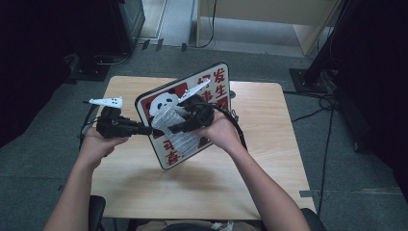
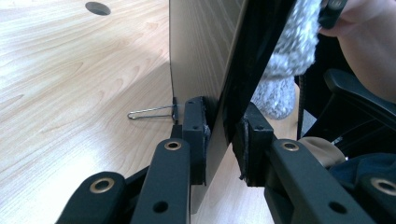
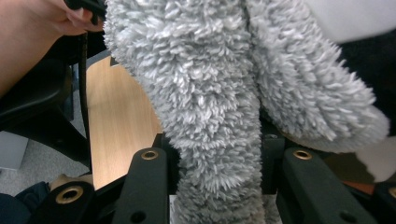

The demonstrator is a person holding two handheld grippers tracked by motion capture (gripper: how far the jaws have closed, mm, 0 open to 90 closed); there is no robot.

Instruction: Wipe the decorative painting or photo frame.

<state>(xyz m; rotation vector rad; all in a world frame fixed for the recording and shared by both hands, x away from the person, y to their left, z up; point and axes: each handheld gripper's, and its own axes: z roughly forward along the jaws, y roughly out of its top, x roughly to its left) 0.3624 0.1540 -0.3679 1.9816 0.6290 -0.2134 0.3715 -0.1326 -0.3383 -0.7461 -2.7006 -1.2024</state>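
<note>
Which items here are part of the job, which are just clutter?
In use:
- panda sign board, clamped on edge by left tongs
- grey fluffy cloth, gripped by right tongs, against the board's face

Lying about:
- wire clip behind the board
- table itself
- chair at bottom edge

The grey cloth (image 1: 174, 126) hides, perhaps, part of the sign's (image 1: 211, 86) lettering.

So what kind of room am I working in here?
Probably a lab or office recording corner: a small wooden table on grey carpet, cables trailing over the floor, dark equipment stands at the sides. On the table, a panda sign is wiped with a grey cloth.
</note>
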